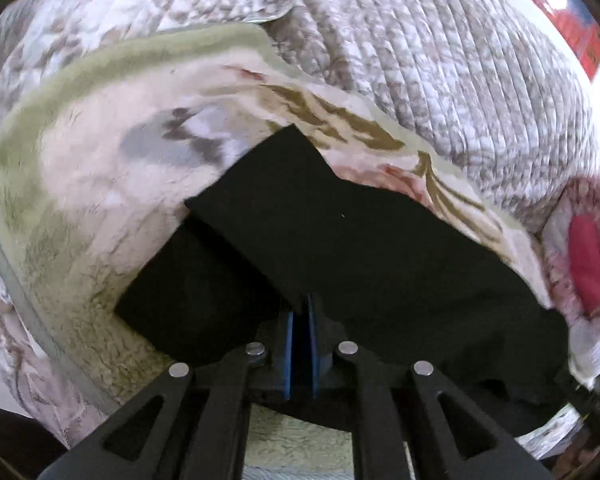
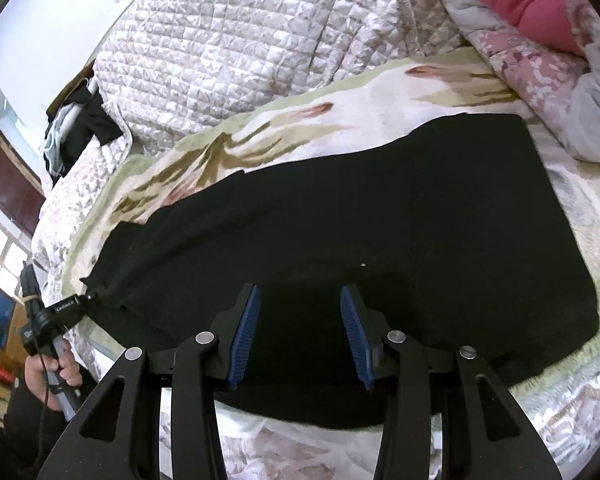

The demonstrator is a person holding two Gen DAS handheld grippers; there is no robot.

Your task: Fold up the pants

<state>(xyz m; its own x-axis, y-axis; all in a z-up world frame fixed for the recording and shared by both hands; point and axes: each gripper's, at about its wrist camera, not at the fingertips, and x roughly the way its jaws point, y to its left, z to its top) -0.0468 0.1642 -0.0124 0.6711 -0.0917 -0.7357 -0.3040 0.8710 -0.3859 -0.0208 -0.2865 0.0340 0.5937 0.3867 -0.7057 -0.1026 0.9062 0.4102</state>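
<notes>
Black pants (image 2: pixel 380 240) lie spread across a fleece blanket (image 2: pixel 380 88) on a bed. In the left wrist view the pants (image 1: pixel 340 248) show one layer folded over another. My left gripper (image 1: pixel 299 312) has its blue pads pressed together on the near edge of the black cloth. The right wrist view shows that same left gripper (image 2: pixel 87 297) pinching the pants' left end, which is pulled into a point, with a hand (image 2: pixel 52 376) on its handle. My right gripper (image 2: pixel 300 289) hovers over the near middle of the pants, its blue pads (image 2: pixel 244 332) apart with nothing gripped.
A quilted cover (image 2: pixel 228 40) rises behind the blanket. A pink and floral duvet (image 2: pixel 540 12) is bunched at the far right. Dark clothes (image 2: pixel 80 128) are piled at the bed's far left. A white wall and a window lie beyond.
</notes>
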